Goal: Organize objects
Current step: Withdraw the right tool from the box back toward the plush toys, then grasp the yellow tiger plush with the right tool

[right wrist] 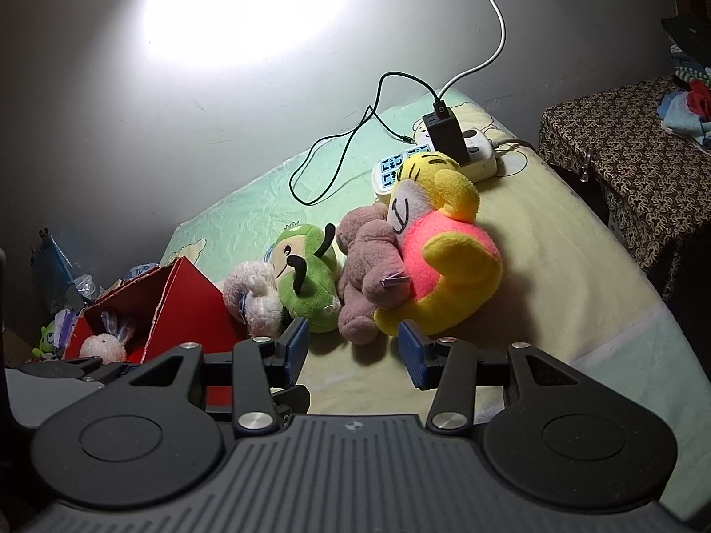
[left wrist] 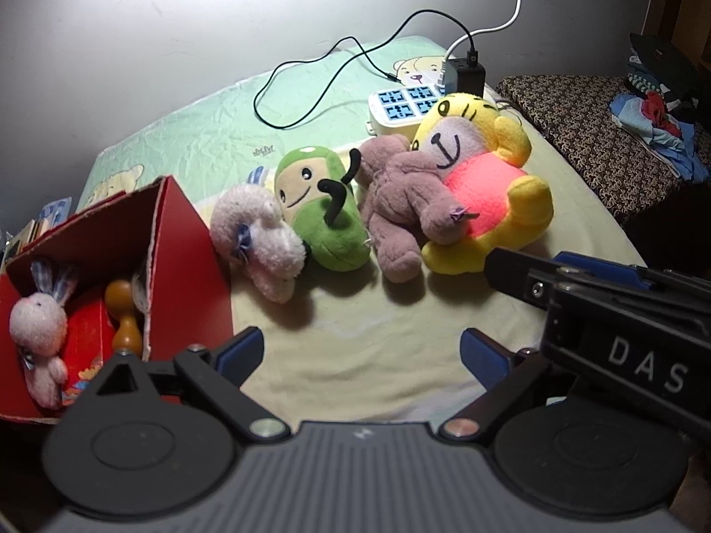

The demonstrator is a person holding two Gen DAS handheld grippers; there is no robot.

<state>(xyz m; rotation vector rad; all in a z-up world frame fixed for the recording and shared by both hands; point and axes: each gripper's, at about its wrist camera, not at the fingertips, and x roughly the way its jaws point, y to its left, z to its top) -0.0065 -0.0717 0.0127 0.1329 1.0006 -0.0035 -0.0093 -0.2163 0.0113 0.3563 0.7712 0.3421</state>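
Four plush toys lined up on the pale yellow bedsheet [left wrist: 400, 346]

Left gripper [left wrist: 362, 351] gapes wide, holding nothing; right gripper [right wrist: 353, 346] stands half-open, empty, near the mauve plush bear [right wrist: 360, 275] beside an open red cardboard box [left wrist: 186, 257].

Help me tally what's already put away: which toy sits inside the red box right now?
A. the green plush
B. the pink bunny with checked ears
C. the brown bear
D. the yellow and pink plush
B: the pink bunny lies inside the red box, while the green plush, brown bear and yellow and pink plush lie outside it on the bed.
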